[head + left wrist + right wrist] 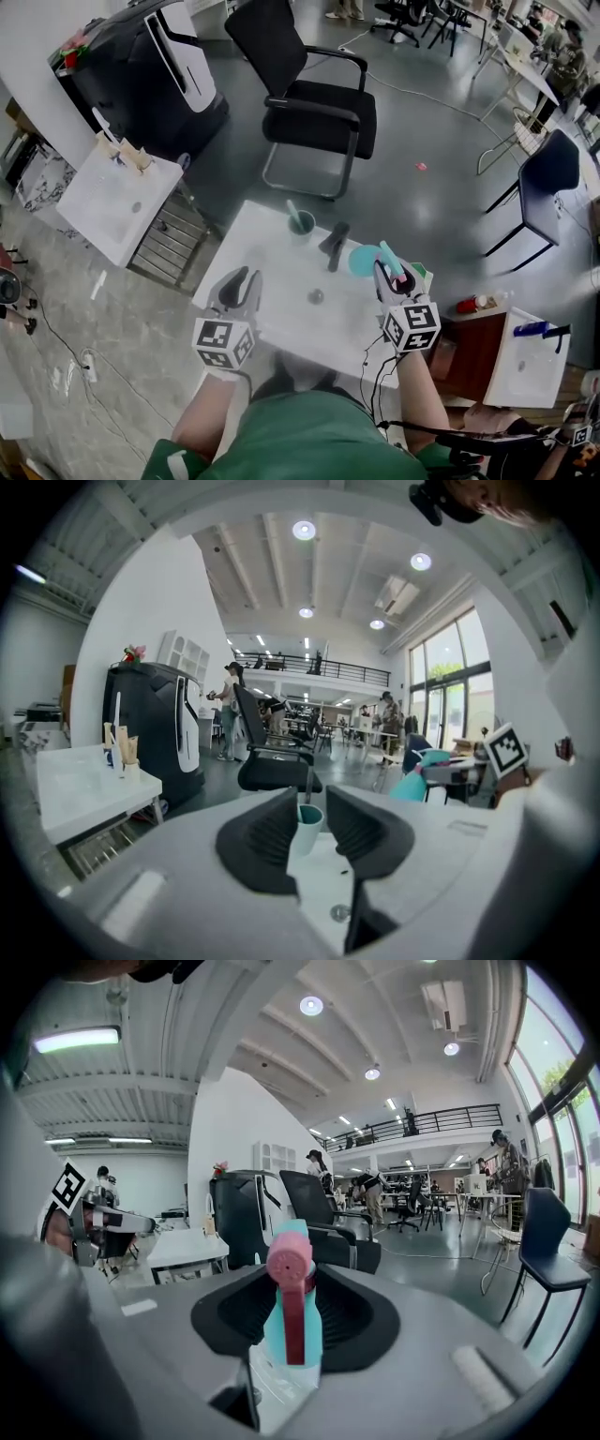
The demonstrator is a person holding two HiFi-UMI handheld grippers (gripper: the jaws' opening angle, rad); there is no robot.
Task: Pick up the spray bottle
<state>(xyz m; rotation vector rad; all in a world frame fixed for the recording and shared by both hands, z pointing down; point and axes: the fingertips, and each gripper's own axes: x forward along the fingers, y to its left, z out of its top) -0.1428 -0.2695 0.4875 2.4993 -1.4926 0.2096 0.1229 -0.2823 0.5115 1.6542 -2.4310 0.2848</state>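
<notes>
Teal-and-pink spray bottle (292, 1321): clear body, pink nozzle and trigger, clamped between the jaws of the right gripper (295, 1288), over the right end of the white table (272, 314). Left gripper (312, 825): jaws parted, nothing between them, at the table's near edge. Teal cup (301, 223): upright near the far edge, a stick inside. Teal disc (361, 261): just beside the bottle. Black chair (314, 108): beyond the table.

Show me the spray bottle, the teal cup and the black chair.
spray bottle (292, 1321), right gripper view, red trigger.
teal cup (307, 830), left gripper view, side wall.
black chair (328, 131), head view, seat cushion.
</notes>
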